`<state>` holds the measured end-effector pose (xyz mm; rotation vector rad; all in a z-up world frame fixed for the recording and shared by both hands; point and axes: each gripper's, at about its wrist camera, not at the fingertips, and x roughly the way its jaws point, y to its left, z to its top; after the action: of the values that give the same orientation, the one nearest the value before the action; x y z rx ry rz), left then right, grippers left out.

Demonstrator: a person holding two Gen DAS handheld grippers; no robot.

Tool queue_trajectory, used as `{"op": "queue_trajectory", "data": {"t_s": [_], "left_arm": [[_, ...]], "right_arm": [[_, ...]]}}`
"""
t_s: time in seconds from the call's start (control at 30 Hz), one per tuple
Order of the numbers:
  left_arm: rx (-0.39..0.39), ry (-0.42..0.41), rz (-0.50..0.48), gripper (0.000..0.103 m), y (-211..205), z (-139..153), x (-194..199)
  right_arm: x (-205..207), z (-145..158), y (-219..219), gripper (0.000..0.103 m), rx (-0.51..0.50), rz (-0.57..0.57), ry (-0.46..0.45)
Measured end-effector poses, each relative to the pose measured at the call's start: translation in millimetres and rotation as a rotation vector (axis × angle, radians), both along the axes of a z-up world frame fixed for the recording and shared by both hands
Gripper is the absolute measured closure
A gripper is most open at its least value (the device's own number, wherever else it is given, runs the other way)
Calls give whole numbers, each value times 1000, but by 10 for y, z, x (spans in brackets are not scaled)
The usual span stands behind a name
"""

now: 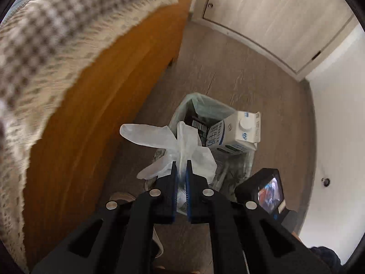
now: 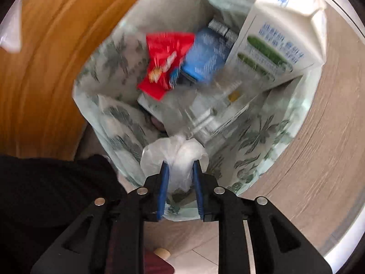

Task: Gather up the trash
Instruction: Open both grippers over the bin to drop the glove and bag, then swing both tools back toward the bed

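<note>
**Two gloves over the bin, drop not yet made**

Each gripper carries a crumpled clear plastic glove. The left gripper (image 1: 181,163) has its jaws nearly together, pinching the left glove (image 1: 168,143) by a bunched fold; the glove's fingers splay out above and to both sides of the tips. The right gripper (image 2: 180,165) stands narrow with the right glove (image 2: 175,153) wadded between its blue pads (image 2: 163,182), the wad bulging out past the tips. The pads look to be against it on both sides, so I judge it held.

Both gloves hang over the bin (image 2: 262,137), a small one lined with a leaf-printed bag. The right glove sits just above the near rim, inside the mouth. The left glove is higher and nearer the table side of the opening.

The bin is already well filled: a milk carton (image 2: 278,38) leans out at the far side, with a red wrapper (image 2: 164,61), a blue pack (image 2: 205,54) and clear packaging below.

The step in hand is the drop. Next, each gripper needs to open over the mouth; thin film may cling to the pads, so a small shake may be called for.

A wooden table (image 1: 109,105) with a checked cloth (image 1: 57,41) stands beside the bin.
</note>
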<state>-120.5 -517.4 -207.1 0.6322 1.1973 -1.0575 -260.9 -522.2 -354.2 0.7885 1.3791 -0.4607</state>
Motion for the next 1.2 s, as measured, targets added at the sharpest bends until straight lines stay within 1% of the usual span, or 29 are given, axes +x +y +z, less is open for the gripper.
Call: {"op": "queue_trajectory", "data": {"t_s": [0.03,0.07,0.1,0.13,0.2,0.27,0.37,0.47,0.53,0.57,0.6,0.63,0.67,0.73,0.8,0.93,1.0,1.07,1.13,1.2], "left_arm": [[22,-5,-13,100,-65,-120,-37],[59,-1,-15,100,-117,-260,-65],[97,14,-18,100,-145,-397,-79],[132,32,-20,100,-172,-530,-101],[184,47,-40,100,-235,-714,-140],[197,60,-50,100,-228,-816,-162],[221,116,-30,99,-218,-957,-116],[242,167,-14,98,-258,-1085,-81],[284,165,-2,67,-286,-1209,-122],[307,143,2,36,-290,-1248,-127],[326,114,0,31,-298,-1261,-134],[330,100,-6,31,-297,-1238,-127],[318,102,-3,31,-312,-1208,-112],[261,121,46,31,-289,-1093,-18],[237,135,77,28,-263,-1037,39],[262,121,60,28,-258,-1016,29],[257,111,49,28,-263,-957,1],[221,99,33,28,-258,-865,-27],[169,70,14,28,-245,-697,-60],[100,27,9,28,-213,-441,-83]], "right_arm": [[-18,2,26,70,13,-7,-5],[-40,33,19,64,24,-10,-19],[-62,100,16,53,18,-9,-32],[-87,166,-12,50,8,-2,-47],[-103,341,-65,45,-8,6,-75],[-112,532,-140,45,-27,-4,-110],[-150,767,-214,45,-70,-24,-149],[-143,890,-215,45,-102,-16,-147],[-143,903,-216,43,-120,17,-114],[-124,893,-190,43,-130,32,-97],[-138,879,-191,43,-140,38,-81],[-158,871,-197,43,-140,32,-74],[-157,863,-184,43,-136,21,-75],[-183,910,-204,43,-145,5,-73],[-167,923,-200,43,-162,6,-69],[-137,1087,-205,43,-200,10,-84],[-158,1189,-186,43,-216,17,-94],[-170,1240,-199,43,-234,18,-88],[-176,1289,-226,43,-247,19,-77],[-163,1324,-273,43,-274,12,-57]]}}
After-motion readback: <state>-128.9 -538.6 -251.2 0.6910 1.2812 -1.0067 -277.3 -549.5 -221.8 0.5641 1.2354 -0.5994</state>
